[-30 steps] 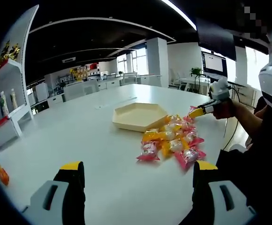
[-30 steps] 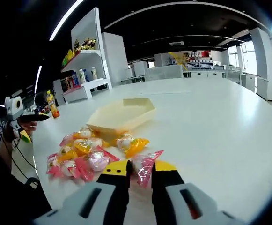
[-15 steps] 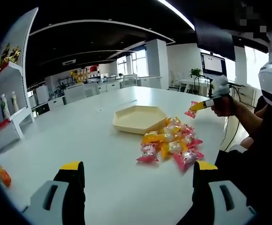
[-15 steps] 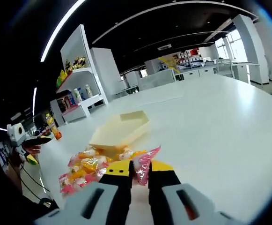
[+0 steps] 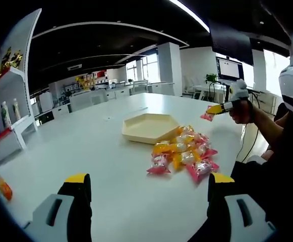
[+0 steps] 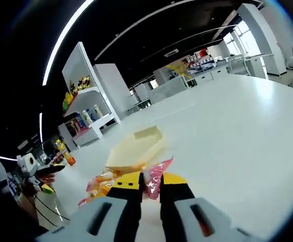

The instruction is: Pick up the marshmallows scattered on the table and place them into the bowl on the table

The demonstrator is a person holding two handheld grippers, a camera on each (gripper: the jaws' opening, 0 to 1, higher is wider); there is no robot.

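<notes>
The left gripper [image 5: 147,187] sits low with its jaws wide apart, holding nothing. The right gripper [image 6: 150,182] is up in the air, jaws squeezed on a pink marshmallow [image 6: 158,175]. A hand [image 5: 244,112] holds it.

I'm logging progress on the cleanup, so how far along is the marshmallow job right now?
Done: nothing yet; the cream bowl looks empty. In hand: the right gripper is shut on one pink-wrapped marshmallow, lifted off the white table near the bowl. Left: the pile of wrapped marshmallows beside the bowl. The left gripper is open, holding nothing.
</notes>
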